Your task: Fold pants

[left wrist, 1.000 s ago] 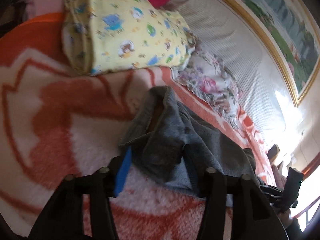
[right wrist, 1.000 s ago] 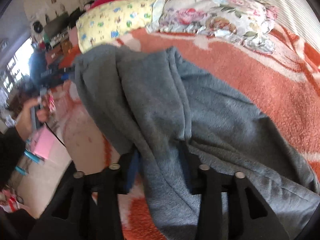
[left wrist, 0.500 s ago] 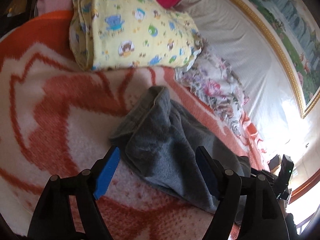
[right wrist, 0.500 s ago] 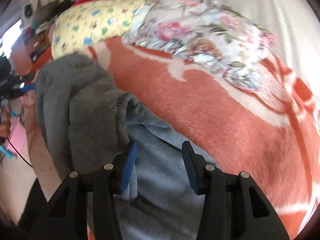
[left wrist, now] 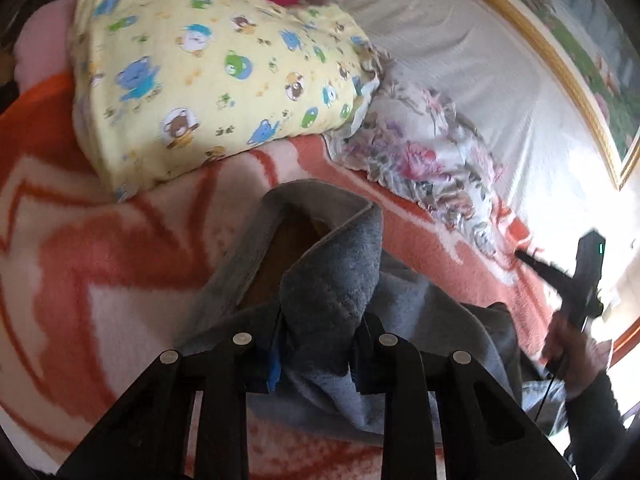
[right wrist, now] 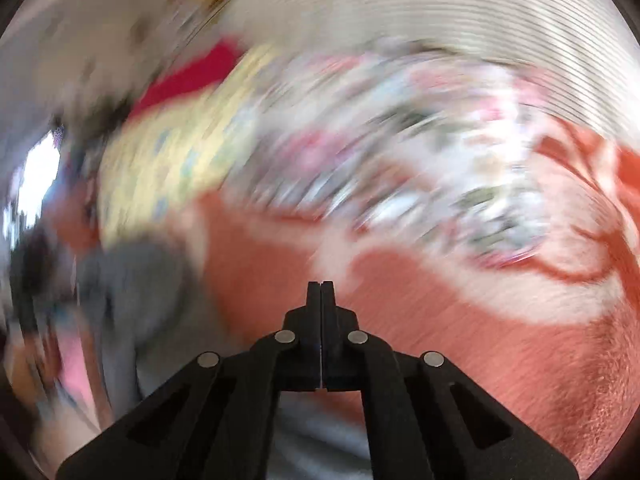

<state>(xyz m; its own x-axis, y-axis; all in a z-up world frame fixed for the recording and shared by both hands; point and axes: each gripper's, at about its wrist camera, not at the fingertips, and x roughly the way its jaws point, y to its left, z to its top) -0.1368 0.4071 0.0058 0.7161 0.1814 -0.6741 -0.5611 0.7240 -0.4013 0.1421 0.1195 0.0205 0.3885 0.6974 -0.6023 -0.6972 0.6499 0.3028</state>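
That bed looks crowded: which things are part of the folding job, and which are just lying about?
Part of the job:
grey pants
left gripper, shut on the pants
right gripper, shut, holding nothing

Just lying about:
yellow pillow
flowered pillow
orange blanket
framed picture

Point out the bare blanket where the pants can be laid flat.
Bare blanket lies left of the pants, below the yellow pillow. Another strip runs below the floral pillow. The pillows crowd the far edge.
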